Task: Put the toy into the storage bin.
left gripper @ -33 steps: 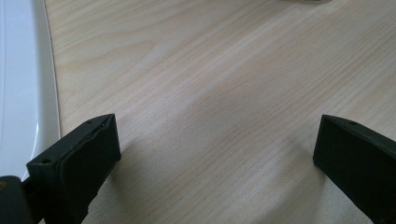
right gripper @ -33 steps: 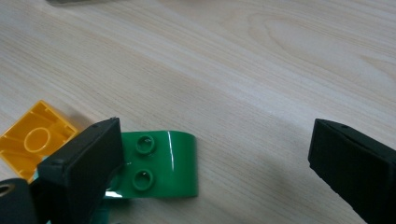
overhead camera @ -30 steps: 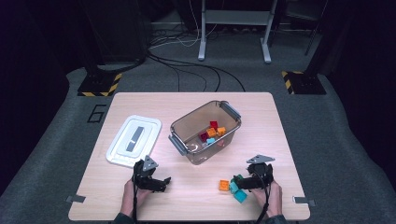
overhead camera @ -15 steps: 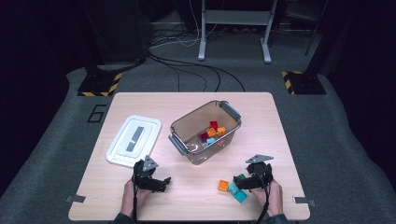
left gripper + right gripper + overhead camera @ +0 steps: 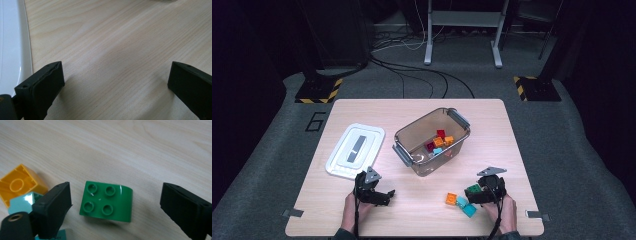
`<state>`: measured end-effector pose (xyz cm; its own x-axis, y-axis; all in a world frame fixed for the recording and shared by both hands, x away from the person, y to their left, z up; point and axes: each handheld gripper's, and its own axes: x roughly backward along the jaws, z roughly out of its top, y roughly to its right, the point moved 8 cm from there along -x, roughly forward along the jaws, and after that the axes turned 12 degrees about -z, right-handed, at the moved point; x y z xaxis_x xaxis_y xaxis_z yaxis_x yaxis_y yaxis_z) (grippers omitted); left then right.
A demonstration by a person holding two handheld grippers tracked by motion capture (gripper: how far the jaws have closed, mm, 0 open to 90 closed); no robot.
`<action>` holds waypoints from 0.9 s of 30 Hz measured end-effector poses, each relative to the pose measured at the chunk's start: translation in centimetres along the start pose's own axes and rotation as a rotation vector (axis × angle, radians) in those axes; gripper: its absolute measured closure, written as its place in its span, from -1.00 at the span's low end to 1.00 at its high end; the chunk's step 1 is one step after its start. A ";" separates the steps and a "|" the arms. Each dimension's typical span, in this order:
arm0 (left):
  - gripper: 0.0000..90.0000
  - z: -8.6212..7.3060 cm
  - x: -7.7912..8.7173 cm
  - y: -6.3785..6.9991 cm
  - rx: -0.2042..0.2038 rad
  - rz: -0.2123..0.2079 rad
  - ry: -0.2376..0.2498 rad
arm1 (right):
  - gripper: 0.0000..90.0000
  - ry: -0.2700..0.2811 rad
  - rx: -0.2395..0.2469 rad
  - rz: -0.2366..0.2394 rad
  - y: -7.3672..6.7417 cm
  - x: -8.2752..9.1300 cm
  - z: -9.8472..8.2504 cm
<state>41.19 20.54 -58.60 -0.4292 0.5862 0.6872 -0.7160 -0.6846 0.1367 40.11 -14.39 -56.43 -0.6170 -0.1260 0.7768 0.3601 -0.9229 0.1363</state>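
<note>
A green four-stud brick [image 5: 106,201] lies on the wooden table [image 5: 422,112], studs up, between the jaws of my right gripper [image 5: 117,195]. The jaws have just been closing, but gaps remain on both sides, so neither pad touches the brick. In the high view this gripper [image 5: 475,192] sits at the front right over the green brick [image 5: 473,189]. An orange brick [image 5: 451,199] and two teal bricks [image 5: 462,202] lie just left of it. My left gripper [image 5: 382,196] rests at the front left, open over bare wood [image 5: 117,75].
A clear plastic bin [image 5: 404,134] with several coloured bricks stands mid-table. Its white lid [image 5: 356,150] lies flat to the left, and its edge [image 5: 12,50] is close beside my left gripper. Cables and stand legs are on the floor beyond the table.
</note>
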 end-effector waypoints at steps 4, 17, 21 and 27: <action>-0.99 0.0 0.0 0.0 0.000 0.000 0.000 | -0.70 -0.015 -0.023 -0.012 0.6 -0.3 -0.5; -0.99 0.0 0.0 0.0 0.000 0.000 0.000 | -0.11 -0.039 -0.030 -0.056 2.1 -0.4 -1.0; -0.99 0.0 0.0 0.0 0.000 0.000 0.000 | -0.07 -0.047 -0.029 -0.055 2.0 -0.4 -0.9; -0.99 0.0 0.0 0.0 0.001 -0.001 0.000 | -0.22 -0.045 -0.030 -0.051 2.2 -0.7 -0.6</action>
<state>41.19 20.54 -58.60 -0.4282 0.5869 0.6872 -0.7159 -0.6843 0.1383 40.88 -16.56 -57.03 -0.6017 -0.0630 0.7962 0.3078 -0.9382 0.1583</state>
